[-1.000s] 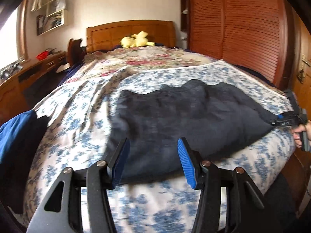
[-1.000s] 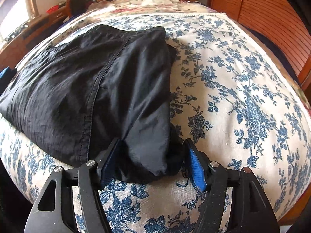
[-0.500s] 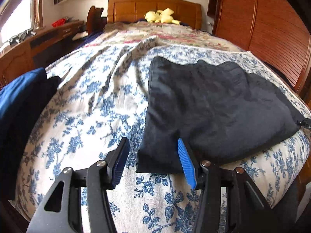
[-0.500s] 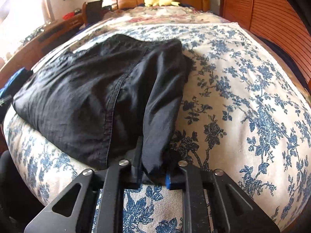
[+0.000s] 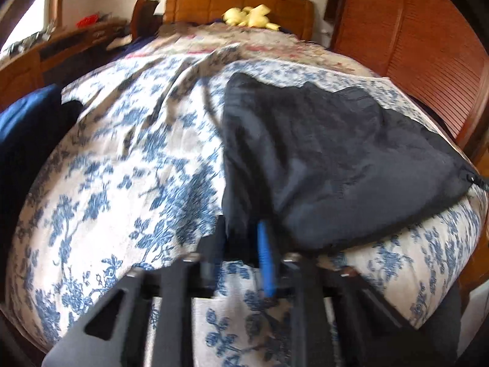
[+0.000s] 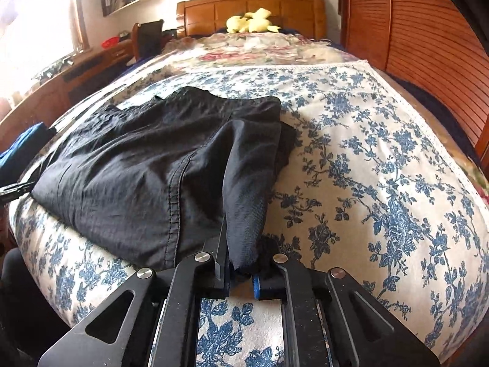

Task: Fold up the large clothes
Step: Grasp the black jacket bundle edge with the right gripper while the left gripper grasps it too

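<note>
A black garment [image 5: 330,159] lies half-folded on the blue-flowered bedspread [image 5: 128,165], near the bed's front edge. My left gripper [image 5: 244,244] is shut on its near left corner. My right gripper [image 6: 241,272] is shut on its near right corner, where the black garment [image 6: 146,165] bunches into a raised fold. Each gripper shows at the far edge of the other's view, the right one [image 5: 479,180] and the left one [image 6: 15,189].
A blue garment [image 5: 27,122] lies at the bed's left side. A wooden desk [image 6: 61,82] runs along the left wall. A slatted wooden wardrobe [image 6: 428,36] stands on the right. A yellow plush toy [image 6: 250,21] sits by the headboard.
My left gripper moved to the garment's left corner and closed on it. My right gripper closed on the right corner earlier and has lifted it slightly.
</note>
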